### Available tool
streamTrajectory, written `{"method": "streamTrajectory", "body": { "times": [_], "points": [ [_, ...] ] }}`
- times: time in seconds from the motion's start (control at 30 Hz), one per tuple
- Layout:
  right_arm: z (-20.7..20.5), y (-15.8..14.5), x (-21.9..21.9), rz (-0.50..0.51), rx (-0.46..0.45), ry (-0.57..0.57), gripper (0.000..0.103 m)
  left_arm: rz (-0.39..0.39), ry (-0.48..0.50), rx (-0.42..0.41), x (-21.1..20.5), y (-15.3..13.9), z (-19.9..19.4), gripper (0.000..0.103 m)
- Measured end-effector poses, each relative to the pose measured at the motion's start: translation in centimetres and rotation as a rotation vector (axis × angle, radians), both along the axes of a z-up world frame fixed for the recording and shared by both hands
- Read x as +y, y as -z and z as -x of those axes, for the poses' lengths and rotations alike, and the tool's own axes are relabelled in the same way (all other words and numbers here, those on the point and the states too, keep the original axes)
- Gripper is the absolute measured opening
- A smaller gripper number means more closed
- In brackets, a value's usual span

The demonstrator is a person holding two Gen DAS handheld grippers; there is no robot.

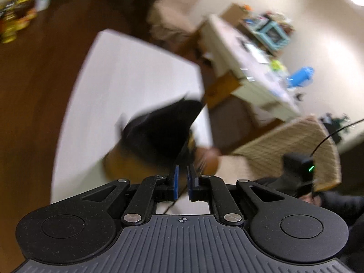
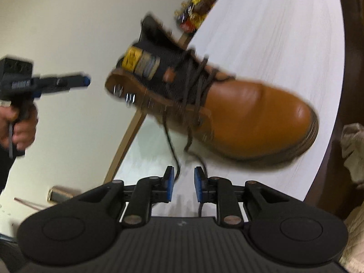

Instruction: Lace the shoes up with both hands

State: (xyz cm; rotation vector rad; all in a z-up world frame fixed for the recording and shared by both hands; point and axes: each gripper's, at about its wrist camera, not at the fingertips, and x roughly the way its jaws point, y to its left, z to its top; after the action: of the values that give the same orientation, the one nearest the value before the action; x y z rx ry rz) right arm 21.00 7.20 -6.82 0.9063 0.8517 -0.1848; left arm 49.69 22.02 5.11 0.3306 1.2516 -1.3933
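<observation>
A tan leather boot point(image 2: 250, 118) with a black collar and dark brown laces point(image 2: 200, 77) lies on the white table point(image 2: 284, 34). Two loose lace ends point(image 2: 173, 150) trail toward my right gripper point(image 2: 183, 177), which is open just in front of the boot, with the lace ends running between and beside its blue pads. My left gripper point(image 1: 182, 177) is nearly shut, with a thin dark lace point(image 1: 175, 202) passing between its pads, close behind the blurred boot collar point(image 1: 159, 132). The left gripper also shows in the right wrist view point(image 2: 87, 80), left of the boot's heel.
The white table point(image 1: 127, 72) stands on a dark wooden floor point(image 1: 34, 91). A cluttered low table point(image 1: 250, 63), a beige sofa point(image 1: 182, 6) and a quilted cushion point(image 1: 284, 145) lie beyond it. Snack packets point(image 2: 195, 9) sit on the floor past the table.
</observation>
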Motion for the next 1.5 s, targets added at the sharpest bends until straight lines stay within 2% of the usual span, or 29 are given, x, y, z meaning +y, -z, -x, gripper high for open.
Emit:
{"method": "streamTrajectory", "body": {
  "times": [0.13, 0.2, 0.3, 0.5, 0.73, 0.83, 0.93, 0.97, 1.03, 1.1, 1.2, 1.23, 1.27, 1.37, 1.4, 1.43, 1.47, 1.5],
  "points": [
    [-1.1, 0.5, 1.0, -0.014, 0.043, -0.062, 0.023, -0.143, -0.061, -0.075, 5.0, 4.1, 3.6, 0.007],
    [-1.7, 0.5, 1.3, -0.008, 0.060, -0.095, 0.023, -0.221, -0.114, -0.086, 7.7, 6.9, 6.3, 0.007],
    [-2.3, 0.3, 1.6, 0.009, 0.083, -0.141, 0.024, -0.278, -0.149, -0.113, 9.2, 9.5, 9.4, 0.007],
    [-2.6, -0.3, 1.6, 0.039, 0.112, -0.180, 0.024, -0.315, -0.138, -0.183, 9.2, 11.7, 12.0, 0.007],
    [-2.0, -0.7, 1.8, 0.043, 0.127, -0.182, 0.024, -0.323, -0.116, -0.265, 9.4, 12.5, 12.3, 0.007],
    [-1.7, -0.8, 1.9, 0.037, 0.120, -0.176, 0.024, -0.344, -0.092, -0.299, 9.0, 12.4, 12.6, 0.002],
    [-1.4, -0.9, 2.0, 0.044, 0.086, -0.169, 0.024, -0.303, -0.036, -0.282, 8.2, 11.3, 12.2, 0.001],
    [-1.4, -1.1, 2.1, 0.051, 0.069, -0.172, 0.024, -0.273, -0.029, -0.254, 7.5, 10.1, 11.4, 0.001],
    [-1.4, -1.6, 2.6, 0.109, 0.014, -0.201, 0.024, -0.230, -0.043, -0.175, 6.7, 8.7, 9.9, 0.001],
    [-1.4, -2.1, 3.3, 0.179, -0.031, -0.243, 0.024, -0.175, -0.075, -0.049, 5.4, 6.5, 7.3, 0.001],
    [-1.9, -2.9, 4.4, 0.268, -0.076, -0.311, 0.024, -0.106, -0.076, 0.079, 3.4, 3.9, 4.3, 0.002],
    [-2.2, -3.2, 4.6, 0.280, -0.090, -0.319, 0.024, -0.079, -0.050, 0.093, 2.6, 2.8, 3.7, 0.002],
    [-2.2, -3.3, 4.6, 0.285, -0.101, -0.315, 0.024, -0.075, -0.043, 0.091, 2.5, 2.6, 3.6, 0.002],
    [-2.4, -4.0, 3.8, 0.230, -0.148, -0.261, 0.024, -0.028, 0.108, 0.038, 0.0, -0.1, 3.6, 0.002],
    [-2.3, -4.4, 3.7, 0.243, -0.168, -0.248, 0.024, -0.023, 0.153, 0.013, -0.4, -0.6, 3.9, 0.002],
    [-2.2, -5.0, 3.7, 0.284, -0.191, -0.245, 0.024, -0.020, 0.184, -0.003, -0.7, -0.9, 4.1, 0.002],
    [-2.2, -5.4, 3.8, 0.321, -0.202, -0.248, 0.024, 0.003, 0.315, -0.072, -1.6, -2.3, 5.3, 0.002],
    [-2.2, -5.8, 4.2, 0.390, -0.201, -0.272, 0.024, 0.007, 0.393, -0.113, -2.0, -2.9, 6.1, 0.002]
  ]
}}
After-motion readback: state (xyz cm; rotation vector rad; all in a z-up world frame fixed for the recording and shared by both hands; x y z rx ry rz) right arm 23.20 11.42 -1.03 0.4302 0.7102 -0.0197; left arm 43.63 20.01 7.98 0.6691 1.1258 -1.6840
